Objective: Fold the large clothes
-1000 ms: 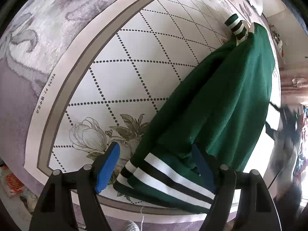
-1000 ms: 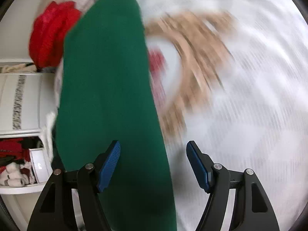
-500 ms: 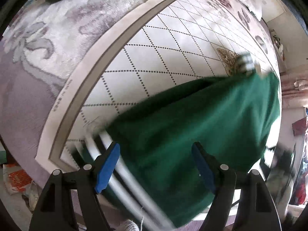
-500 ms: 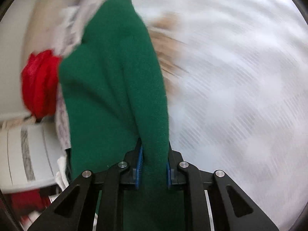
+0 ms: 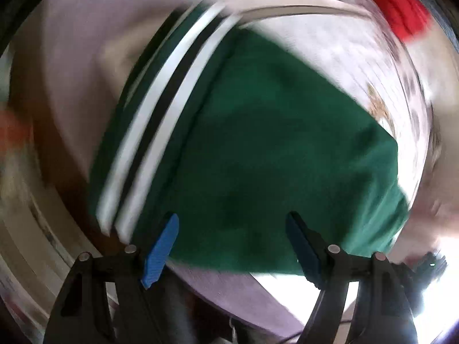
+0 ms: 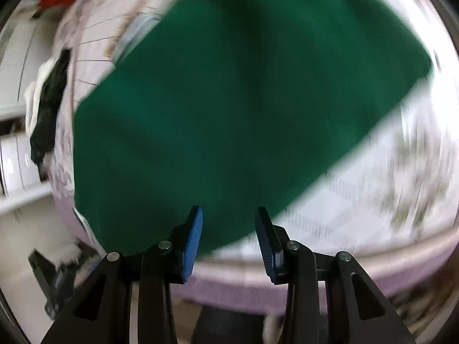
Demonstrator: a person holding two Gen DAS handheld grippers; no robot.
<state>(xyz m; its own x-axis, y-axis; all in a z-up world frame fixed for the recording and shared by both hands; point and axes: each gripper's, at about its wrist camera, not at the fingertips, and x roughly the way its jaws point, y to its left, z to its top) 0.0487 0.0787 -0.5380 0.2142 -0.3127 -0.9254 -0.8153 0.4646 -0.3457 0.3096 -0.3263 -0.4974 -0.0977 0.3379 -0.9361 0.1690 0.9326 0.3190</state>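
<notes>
Left wrist view showed our left gripper [image 5: 231, 246] with its blue pads spread wide over the dark green fleece garment [image 5: 258, 143], pinching nothing. Its black-and-white striped hem [image 5: 160, 120] ran up the left side, and the garment lay spread on the white quilted bedspread with a floral pattern [image 5: 338, 48]. A red cloth [image 5: 398, 3] sat at the far edge, though blur made it hard to identify. On the right wrist view, our right gripper [image 6: 228, 229] hovered over the garment's near edge, its jaws opening, the pads not touching the fabric.
</notes>
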